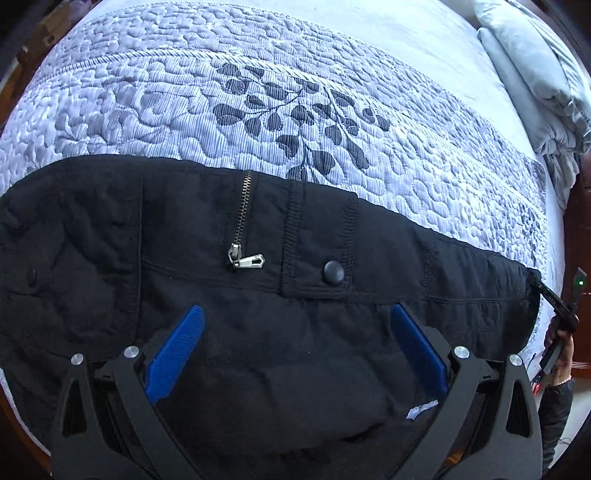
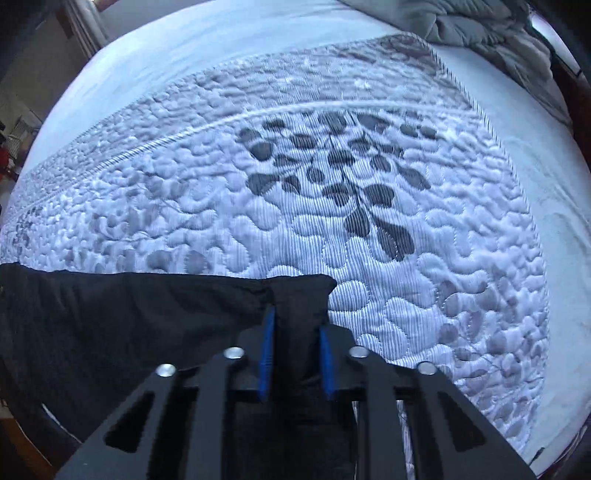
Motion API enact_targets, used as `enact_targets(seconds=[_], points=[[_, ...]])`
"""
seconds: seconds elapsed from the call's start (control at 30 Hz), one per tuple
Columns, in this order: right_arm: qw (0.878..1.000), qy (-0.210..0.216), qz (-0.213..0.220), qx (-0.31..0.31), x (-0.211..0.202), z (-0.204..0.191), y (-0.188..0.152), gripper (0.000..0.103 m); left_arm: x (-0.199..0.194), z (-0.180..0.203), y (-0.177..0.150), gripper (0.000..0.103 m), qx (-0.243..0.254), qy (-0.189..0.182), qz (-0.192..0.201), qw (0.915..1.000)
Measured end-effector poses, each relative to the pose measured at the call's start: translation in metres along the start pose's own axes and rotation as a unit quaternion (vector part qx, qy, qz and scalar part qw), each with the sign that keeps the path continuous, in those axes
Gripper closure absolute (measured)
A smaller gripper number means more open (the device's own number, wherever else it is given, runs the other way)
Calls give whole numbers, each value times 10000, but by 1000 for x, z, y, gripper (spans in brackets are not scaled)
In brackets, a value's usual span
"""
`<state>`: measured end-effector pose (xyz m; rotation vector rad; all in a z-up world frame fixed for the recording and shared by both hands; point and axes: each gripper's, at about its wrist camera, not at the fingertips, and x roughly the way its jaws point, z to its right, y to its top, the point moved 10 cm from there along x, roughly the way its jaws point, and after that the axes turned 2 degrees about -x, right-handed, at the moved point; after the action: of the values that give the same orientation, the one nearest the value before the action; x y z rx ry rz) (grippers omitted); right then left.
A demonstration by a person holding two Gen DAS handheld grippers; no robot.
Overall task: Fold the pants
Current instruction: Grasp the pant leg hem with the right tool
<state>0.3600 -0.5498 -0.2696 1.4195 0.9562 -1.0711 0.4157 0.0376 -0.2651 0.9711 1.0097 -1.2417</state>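
Black pants (image 1: 258, 295) lie across the near part of a quilted bed, with the zipper (image 1: 242, 221) and a snap button (image 1: 333, 272) facing up. My left gripper (image 1: 295, 314) is open, its blue pads (image 1: 177, 354) spread wide over the waist area. My right gripper (image 2: 295, 321) is shut on the end of the black pants (image 2: 301, 302), at the far right tip of the garment. The right gripper also shows at the right edge of the left wrist view (image 1: 557, 306), holding the pants' end.
The quilt (image 1: 295, 110) is pale blue with a dark leaf pattern (image 2: 343, 173). A plain sheet and pillows (image 1: 532, 74) lie beyond it. Rumpled grey bedding (image 2: 480, 29) sits at the far right. Dark wooden bed frame borders the right side.
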Motion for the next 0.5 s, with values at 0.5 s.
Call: enact_targets(seconds=[0.5], points=[[9910,912,965,-169,-69,-23,-8,91,-11,25,40,3,237,-113,-251,9993]])
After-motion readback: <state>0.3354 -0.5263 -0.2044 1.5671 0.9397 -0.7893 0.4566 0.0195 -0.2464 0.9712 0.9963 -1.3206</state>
